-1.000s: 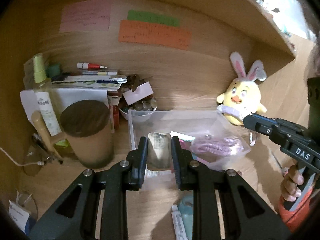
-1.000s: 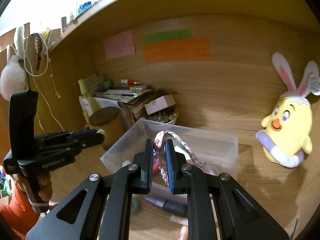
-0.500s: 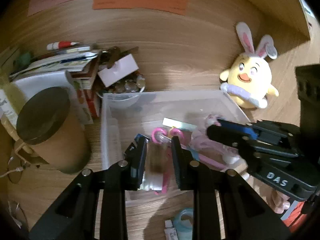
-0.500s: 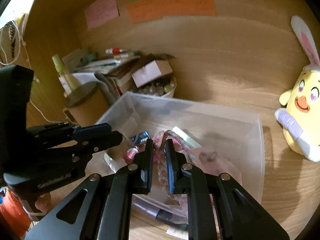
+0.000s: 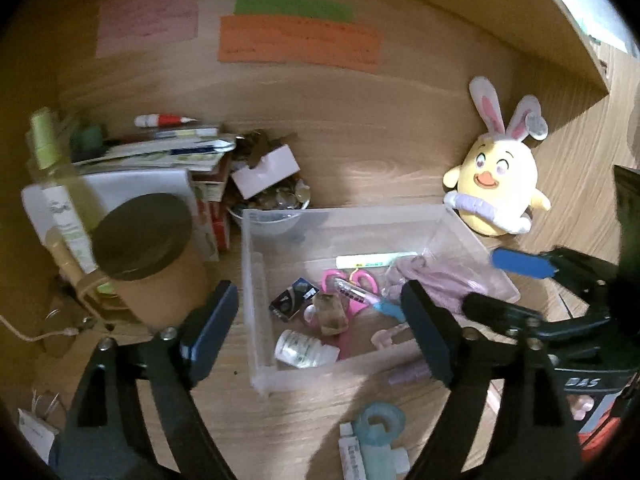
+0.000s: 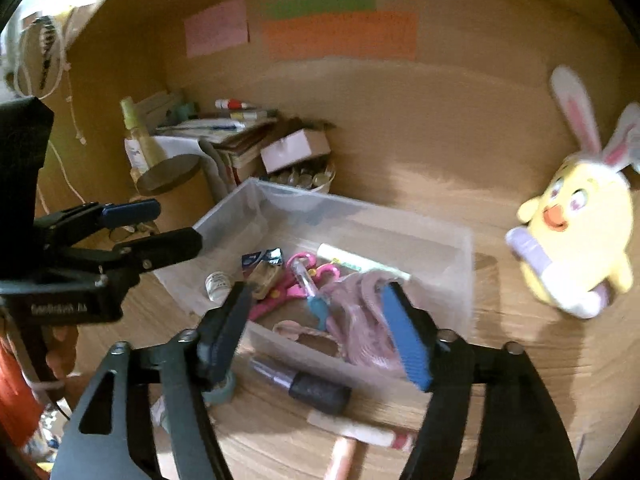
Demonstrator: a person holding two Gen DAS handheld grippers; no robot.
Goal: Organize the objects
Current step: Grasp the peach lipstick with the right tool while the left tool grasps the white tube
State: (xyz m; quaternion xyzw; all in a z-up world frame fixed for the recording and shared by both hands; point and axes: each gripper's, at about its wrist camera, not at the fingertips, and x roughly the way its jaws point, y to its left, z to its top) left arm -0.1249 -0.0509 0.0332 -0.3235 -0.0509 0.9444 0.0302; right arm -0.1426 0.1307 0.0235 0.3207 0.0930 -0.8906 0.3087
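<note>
The clear plastic box (image 5: 256, 280) is holding a jumble — pink scissors (image 5: 360, 292), a small bottle (image 5: 300, 354), a pink braided headband (image 6: 360, 320). Both grippers — left (image 5: 320, 320) and right (image 6: 316, 320) — have just been opening and are gaping empty above it.

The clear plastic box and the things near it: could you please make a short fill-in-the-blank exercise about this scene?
1. The pink scissors lie inside the clear plastic ____.
2. The yellow plush chick wears rabbit ____ on its head.
3. The fingers of the left gripper and of the right gripper stand ____, with nothing pressed between them.
4. The brown canister stands outside the clear plastic box, and its dark lid is ____.

Missing words: box; ears; open; on
</note>
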